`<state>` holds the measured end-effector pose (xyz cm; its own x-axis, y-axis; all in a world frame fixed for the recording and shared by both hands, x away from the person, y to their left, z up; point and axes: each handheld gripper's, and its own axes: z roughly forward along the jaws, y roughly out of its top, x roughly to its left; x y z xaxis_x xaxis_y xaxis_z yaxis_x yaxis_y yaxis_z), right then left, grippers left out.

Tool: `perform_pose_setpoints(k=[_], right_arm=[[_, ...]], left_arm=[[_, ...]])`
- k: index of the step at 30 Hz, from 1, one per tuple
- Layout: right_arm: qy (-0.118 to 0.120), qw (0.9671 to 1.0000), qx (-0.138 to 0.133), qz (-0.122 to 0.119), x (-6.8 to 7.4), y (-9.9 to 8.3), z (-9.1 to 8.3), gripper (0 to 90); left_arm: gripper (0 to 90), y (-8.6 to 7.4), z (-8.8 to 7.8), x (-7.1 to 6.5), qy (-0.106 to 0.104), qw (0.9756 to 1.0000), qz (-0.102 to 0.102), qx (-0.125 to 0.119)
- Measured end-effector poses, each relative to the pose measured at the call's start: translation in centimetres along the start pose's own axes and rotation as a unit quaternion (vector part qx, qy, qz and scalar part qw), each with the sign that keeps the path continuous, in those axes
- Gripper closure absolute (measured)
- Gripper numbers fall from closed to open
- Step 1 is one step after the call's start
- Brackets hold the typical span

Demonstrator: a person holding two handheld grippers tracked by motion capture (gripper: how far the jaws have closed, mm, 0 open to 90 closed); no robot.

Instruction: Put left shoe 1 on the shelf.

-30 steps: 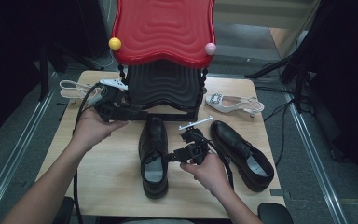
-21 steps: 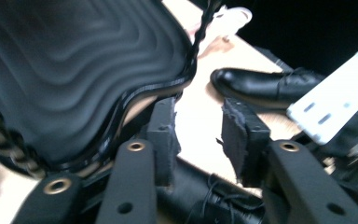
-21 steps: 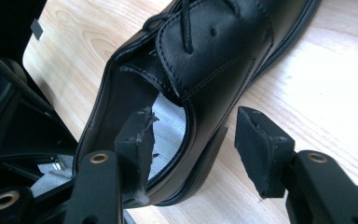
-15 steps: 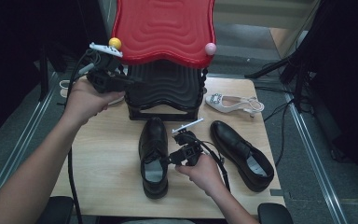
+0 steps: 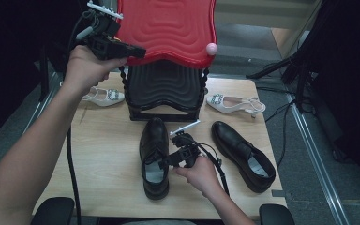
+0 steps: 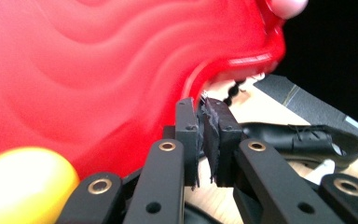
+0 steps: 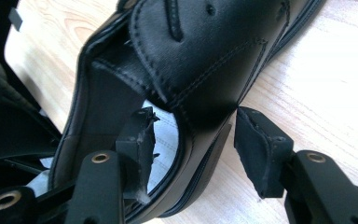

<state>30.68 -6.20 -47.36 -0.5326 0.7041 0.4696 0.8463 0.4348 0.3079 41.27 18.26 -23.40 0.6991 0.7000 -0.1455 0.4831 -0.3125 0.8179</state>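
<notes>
A black leather shoe (image 5: 154, 140) (image 7: 205, 56) lies on the wooden table (image 5: 103, 154) in front of a small rack. My right gripper (image 5: 166, 161) (image 7: 193, 121) stands open astride the shoe's side wall, one pad inside the opening, the other outside and clear of the leather. A second black shoe (image 5: 243, 154) (image 6: 303, 137) lies to the right. My left gripper (image 5: 140, 51) (image 6: 208, 105) is raised at the left edge of the rack's red top shelf (image 5: 168, 28) (image 6: 98, 70). Its jaws have just been closing and now meet with nothing between them.
The rack has a black lower shelf (image 5: 164, 89), a pink ball (image 5: 211, 48) on one corner post and a yellow ball (image 6: 23, 182) beside my left gripper. White sandals lie left (image 5: 104, 96) and right (image 5: 234, 103) of the rack. Cables trail from both grippers.
The left hand has risen from beside the black shelf to the red top's left corner, covering the yellow ball in the high view. The right hand has stayed at the shoe.
</notes>
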Motion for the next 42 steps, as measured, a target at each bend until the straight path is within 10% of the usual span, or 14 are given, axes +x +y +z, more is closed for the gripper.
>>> perform_pose_setpoints(k=[16,42], right_arm=[[0.005,0.9994,0.033,0.008,-1.3,1.0,1.7,66.6],[-0.019,0.9992,0.026,0.024,-3.2,2.0,-0.4,87.7]], left_arm=[[90.0,0.7,2.5,0.8,0.029,0.9994,0.003,0.017],[90.0,0.8,2.8,1.1,0.010,0.9998,-0.006,0.014]])
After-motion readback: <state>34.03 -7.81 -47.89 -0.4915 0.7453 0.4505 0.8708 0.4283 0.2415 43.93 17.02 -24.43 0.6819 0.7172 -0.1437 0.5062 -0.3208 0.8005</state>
